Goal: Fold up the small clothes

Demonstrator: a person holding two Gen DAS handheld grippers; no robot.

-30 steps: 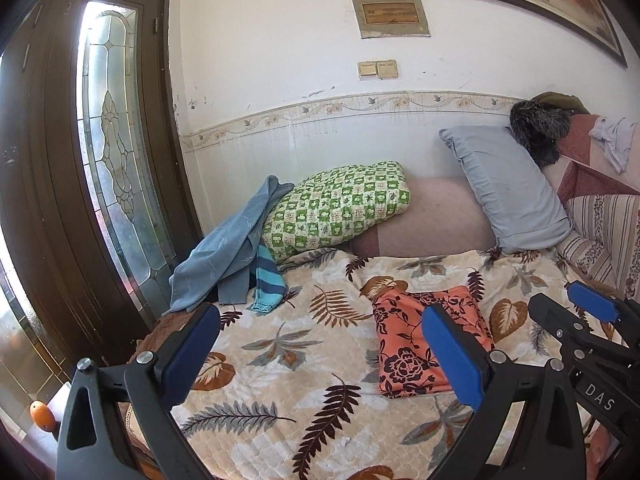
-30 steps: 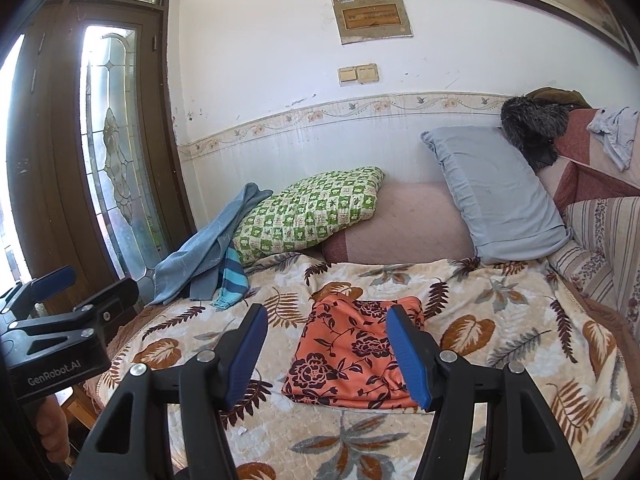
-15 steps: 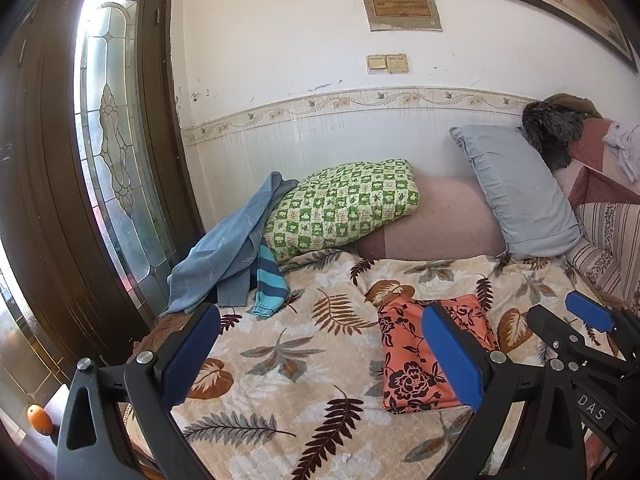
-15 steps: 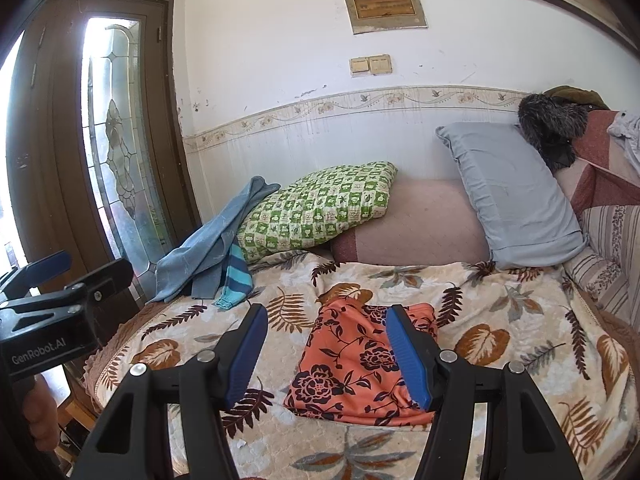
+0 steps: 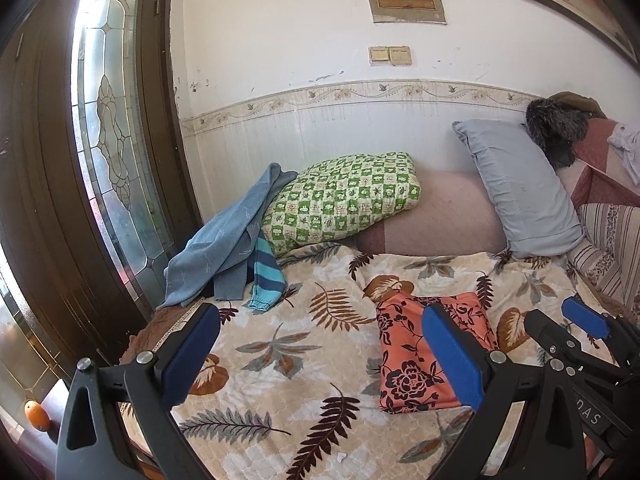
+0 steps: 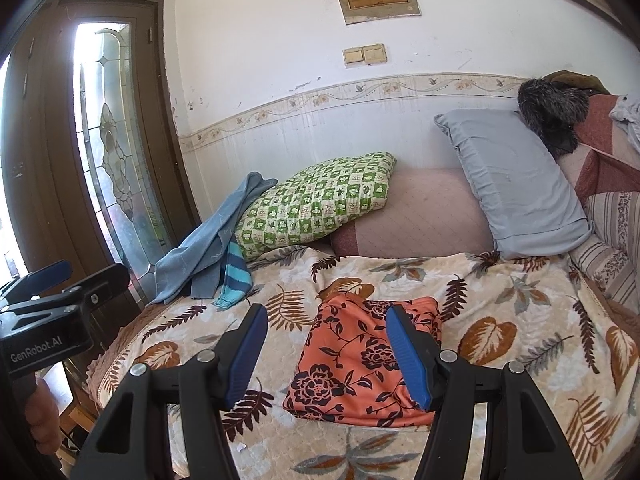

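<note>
Left wrist view alone shows orange fruit (image 5: 37, 415), both hand-held grippers parted, empty

Open left tongs (image 5: 320, 354) hover over leafy bedspread (image 5: 280, 344) beside folded floral garment (image 5: 420, 356).

Both claws held above bed, nothing between jaws of left gripper (image 5: 320, 356) or right gripper (image 6: 326, 350).
Ahead of left claw: bare leaf-print blanket (image 5: 280, 344), free passage.
Ahead-right of it: folded orange floral garment (image 5: 416, 356), low, flat.
Far ahead-left: blue clothes heap (image 5: 232, 248) against green checked pillow (image 5: 344, 200).
Far ahead-right: grey pillow (image 5: 516, 184) leaning on wall.
Left flank: wooden door (image 5: 52, 184) close to bed edge.
Right gripper just right of left claw (image 5: 576, 344).
</note>
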